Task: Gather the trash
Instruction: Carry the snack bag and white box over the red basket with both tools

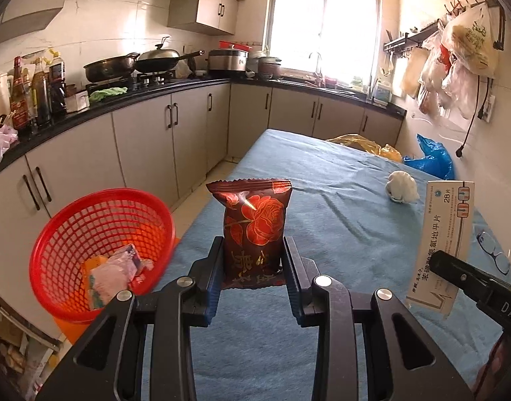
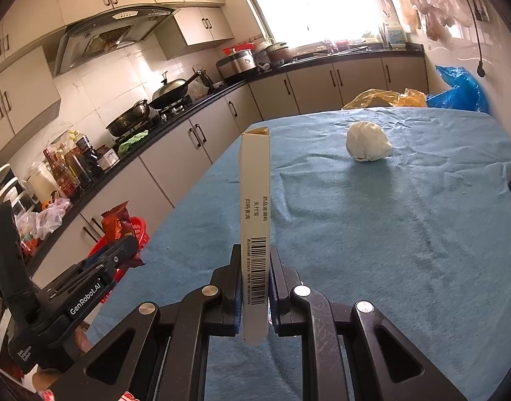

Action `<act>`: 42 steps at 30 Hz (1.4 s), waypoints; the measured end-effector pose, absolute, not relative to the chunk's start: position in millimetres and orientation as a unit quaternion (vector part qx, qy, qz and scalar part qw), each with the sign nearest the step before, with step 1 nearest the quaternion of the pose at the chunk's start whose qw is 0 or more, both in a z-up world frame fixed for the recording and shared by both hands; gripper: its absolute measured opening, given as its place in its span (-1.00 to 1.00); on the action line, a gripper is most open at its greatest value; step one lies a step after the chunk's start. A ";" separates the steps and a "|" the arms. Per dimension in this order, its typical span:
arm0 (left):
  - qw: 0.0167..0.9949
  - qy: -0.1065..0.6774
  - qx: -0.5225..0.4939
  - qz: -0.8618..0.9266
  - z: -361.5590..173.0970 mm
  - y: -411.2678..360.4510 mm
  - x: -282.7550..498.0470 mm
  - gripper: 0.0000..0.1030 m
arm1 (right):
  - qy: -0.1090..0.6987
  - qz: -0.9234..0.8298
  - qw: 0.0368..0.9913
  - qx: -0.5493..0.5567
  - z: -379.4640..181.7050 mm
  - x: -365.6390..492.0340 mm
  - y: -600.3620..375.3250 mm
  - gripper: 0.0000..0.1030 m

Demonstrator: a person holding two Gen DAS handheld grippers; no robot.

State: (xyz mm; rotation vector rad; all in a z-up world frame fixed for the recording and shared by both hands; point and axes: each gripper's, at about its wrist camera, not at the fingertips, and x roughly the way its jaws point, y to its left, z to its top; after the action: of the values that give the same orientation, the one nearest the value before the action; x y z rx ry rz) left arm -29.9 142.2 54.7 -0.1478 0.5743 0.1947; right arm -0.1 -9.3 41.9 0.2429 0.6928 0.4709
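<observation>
Pinching a glossy dark-red snack packet (image 1: pixel 253 230) upright, the left gripper (image 1: pixel 252 260) hangs beside a red mesh basket (image 1: pixel 71 257) of crumpled wrappers. Right view: right gripper (image 2: pixel 255 277) clamps a slim cardboard box (image 2: pixel 255 220) above the blue-clothed worktop (image 2: pixel 389 234); a white wad (image 2: pixel 368 146) lies beyond.

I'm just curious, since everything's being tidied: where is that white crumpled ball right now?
The white crumpled ball lies on the blue tablecloth, far side toward the window, ahead and right of the medicine box held in the right gripper.
</observation>
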 end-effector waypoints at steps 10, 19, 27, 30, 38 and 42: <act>0.953 0.273 -0.077 0.104 57.5 157.5 -42.2 -0.37 | 0.343 0.246 0.900 0.112 49.3 -9.4 14.7 -0.73; 0.953 0.266 -0.087 0.114 58.3 175.9 -51.6 -0.37 | 0.344 0.263 0.897 0.091 56.8 -14.5 42.2 -0.73; 0.952 0.260 -0.099 0.128 60.3 196.5 -60.0 -0.38 | 0.346 0.282 0.892 0.074 62.2 -13.7 69.5 -0.73; 0.950 0.259 -0.104 0.138 61.1 205.9 -63.3 -0.38 | 0.347 0.289 0.890 0.067 62.8 -14.4 81.0 -0.73; 0.946 0.255 -0.116 0.165 63.0 237.4 -71.9 -0.38 | 0.350 0.316 0.880 0.048 67.9 -13.3 118.9 -0.73; 0.943 0.253 -0.124 0.176 63.2 252.8 -76.2 -0.38 | 0.351 0.330 0.876 0.039 73.2 -11.8 140.0 -0.73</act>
State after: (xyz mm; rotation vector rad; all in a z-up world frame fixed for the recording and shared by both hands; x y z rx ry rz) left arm -76.2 252.8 63.2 -0.2521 0.5152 0.3596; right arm -11.8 140.0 73.2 0.0816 0.7319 0.6887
